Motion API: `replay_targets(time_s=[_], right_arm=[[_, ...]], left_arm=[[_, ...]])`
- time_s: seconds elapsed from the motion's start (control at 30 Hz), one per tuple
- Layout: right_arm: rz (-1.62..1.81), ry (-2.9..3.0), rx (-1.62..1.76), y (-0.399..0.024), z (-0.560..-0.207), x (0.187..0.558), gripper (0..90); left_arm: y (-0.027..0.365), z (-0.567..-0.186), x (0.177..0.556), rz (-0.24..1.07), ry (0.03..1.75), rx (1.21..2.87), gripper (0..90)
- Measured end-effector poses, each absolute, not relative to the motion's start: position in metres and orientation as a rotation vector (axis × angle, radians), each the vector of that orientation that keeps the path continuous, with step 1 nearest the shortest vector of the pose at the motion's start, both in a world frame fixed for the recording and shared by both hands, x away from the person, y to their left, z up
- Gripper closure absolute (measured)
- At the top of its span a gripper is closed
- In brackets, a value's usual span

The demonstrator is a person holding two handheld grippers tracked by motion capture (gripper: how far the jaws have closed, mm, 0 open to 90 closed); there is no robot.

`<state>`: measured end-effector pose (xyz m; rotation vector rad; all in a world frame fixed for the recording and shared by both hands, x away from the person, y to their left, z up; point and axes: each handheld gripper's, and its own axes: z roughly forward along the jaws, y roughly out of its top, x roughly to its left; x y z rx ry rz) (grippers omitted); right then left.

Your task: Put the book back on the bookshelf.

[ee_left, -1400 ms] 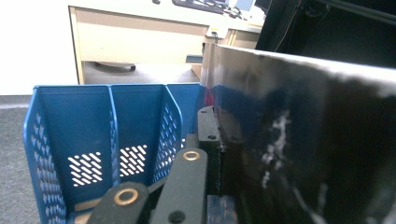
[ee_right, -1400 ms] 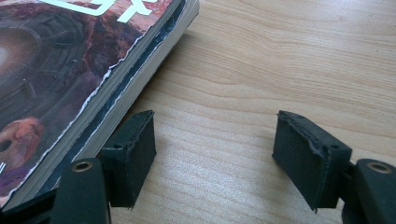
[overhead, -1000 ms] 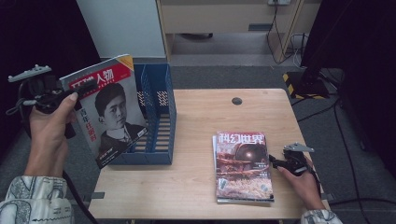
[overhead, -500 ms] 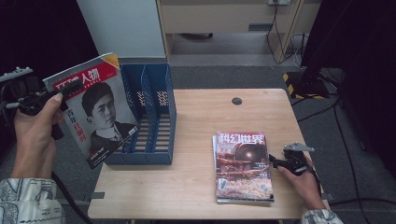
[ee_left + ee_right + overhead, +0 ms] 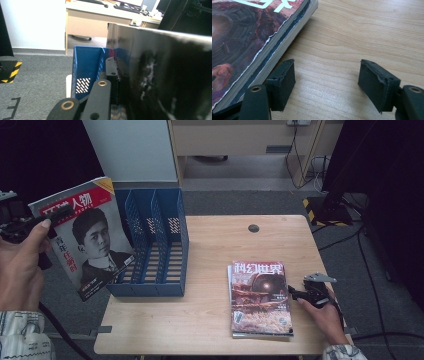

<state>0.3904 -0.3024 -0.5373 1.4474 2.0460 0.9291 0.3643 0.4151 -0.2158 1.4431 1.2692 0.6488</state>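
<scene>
A magazine with a portrait cover (image 5: 95,240) hangs tilted in the air, left of the blue file rack (image 5: 160,240), its lower edge overlapping the rack's left wall. My left gripper (image 5: 47,220) is shut on its upper left edge. In the left gripper view the magazine's dark back cover (image 5: 162,75) is clamped at my left gripper (image 5: 117,75), with the blue file rack (image 5: 86,67) behind. My right gripper (image 5: 294,292) rests low on the table, open, just right of a stack of magazines (image 5: 260,297). Bare wood lies between its pads (image 5: 327,75); the stack's edge (image 5: 274,47) is beside the left pad.
The wooden table (image 5: 215,245) has a round black grommet (image 5: 253,228) near its back edge. Behind it stand a white panel (image 5: 130,150) and a desk. A black and yellow striped foot (image 5: 315,207) and cables lie on the floor at right.
My left hand has carried the portrait magazine leftward, away from the file rack. The right gripper and the stack have not moved.
</scene>
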Motion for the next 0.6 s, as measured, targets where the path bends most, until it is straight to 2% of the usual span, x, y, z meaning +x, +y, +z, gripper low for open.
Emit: replay_targets(time_s=[0.6], right_arm=[[0.928,2.045,1.45,-0.302,-0.537,0.39,29.6]], left_arm=[[0.433,-0.237,0.401,0.718,1.297,1.378,86.3]])
